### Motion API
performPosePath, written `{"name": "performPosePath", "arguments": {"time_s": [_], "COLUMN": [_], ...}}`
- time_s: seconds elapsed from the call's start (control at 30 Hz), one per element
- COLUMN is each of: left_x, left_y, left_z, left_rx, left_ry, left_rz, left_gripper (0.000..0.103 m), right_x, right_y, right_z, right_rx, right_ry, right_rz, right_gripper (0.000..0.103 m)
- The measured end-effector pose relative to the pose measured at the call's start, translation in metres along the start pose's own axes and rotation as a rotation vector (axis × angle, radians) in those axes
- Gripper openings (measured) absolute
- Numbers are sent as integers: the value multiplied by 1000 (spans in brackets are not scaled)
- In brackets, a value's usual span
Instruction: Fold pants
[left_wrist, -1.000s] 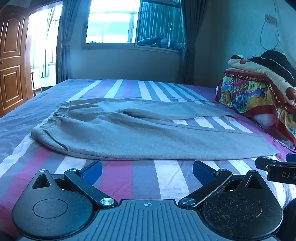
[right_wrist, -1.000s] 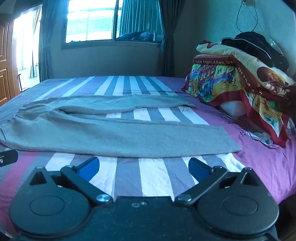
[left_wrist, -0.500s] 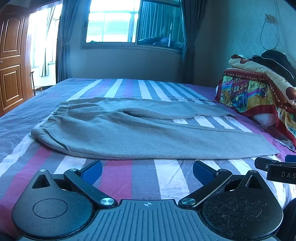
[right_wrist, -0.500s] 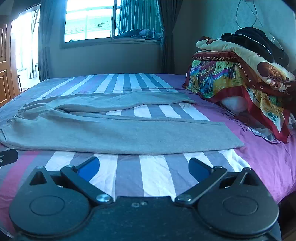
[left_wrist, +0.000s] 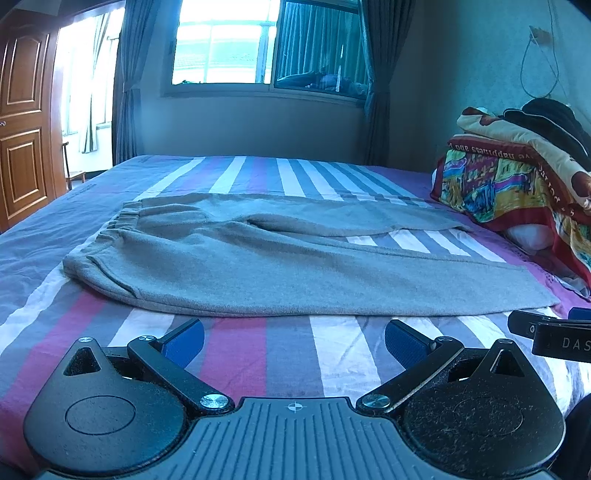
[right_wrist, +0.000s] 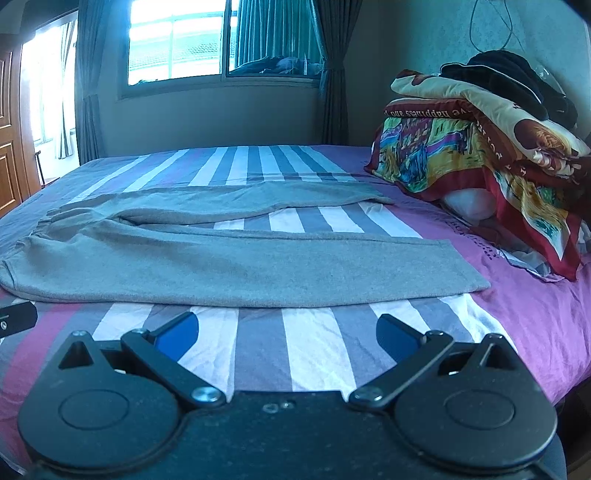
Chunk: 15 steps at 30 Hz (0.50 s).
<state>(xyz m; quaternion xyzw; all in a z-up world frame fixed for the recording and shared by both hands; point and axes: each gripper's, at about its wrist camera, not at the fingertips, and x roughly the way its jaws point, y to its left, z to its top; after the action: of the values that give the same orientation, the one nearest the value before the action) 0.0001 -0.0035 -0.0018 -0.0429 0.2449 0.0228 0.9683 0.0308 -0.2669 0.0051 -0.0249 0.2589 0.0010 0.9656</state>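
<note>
Grey pants (left_wrist: 280, 266) lie flat across the striped bed (left_wrist: 288, 354), waistband at the left, both legs running right and spread apart. They also show in the right wrist view (right_wrist: 236, 266). My left gripper (left_wrist: 294, 341) is open and empty, just short of the near leg's front edge. My right gripper (right_wrist: 287, 332) is open and empty, just short of the same edge, nearer the cuff end. The right gripper's finger tip (left_wrist: 546, 332) shows at the right edge of the left wrist view.
A pile of colourful folded blankets with dark clothing on top (right_wrist: 480, 147) sits on the bed's right side, beside a white pillow (right_wrist: 469, 203). A window with curtains (left_wrist: 266, 48) is on the far wall. A wooden door (left_wrist: 22, 122) stands at the left.
The right wrist view has drifted slightly, so the pants sit a little higher in it. Both grippers stay open and the pants have not moved.
</note>
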Motion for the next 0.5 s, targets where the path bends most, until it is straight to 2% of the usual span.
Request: {"name": "performPosePath", "arguments": {"time_s": [0.5], "left_x": [1], "left_y": [-1], "left_z": [-1], "left_rx": [3], "left_ry": [6], "left_rz": [3], "left_gripper": [103], "right_x": [2], "right_y": [-1], "right_z": [1], "right_rx": [3], "right_ry": [17], "right_rz": [7], "right_gripper": [103]}}
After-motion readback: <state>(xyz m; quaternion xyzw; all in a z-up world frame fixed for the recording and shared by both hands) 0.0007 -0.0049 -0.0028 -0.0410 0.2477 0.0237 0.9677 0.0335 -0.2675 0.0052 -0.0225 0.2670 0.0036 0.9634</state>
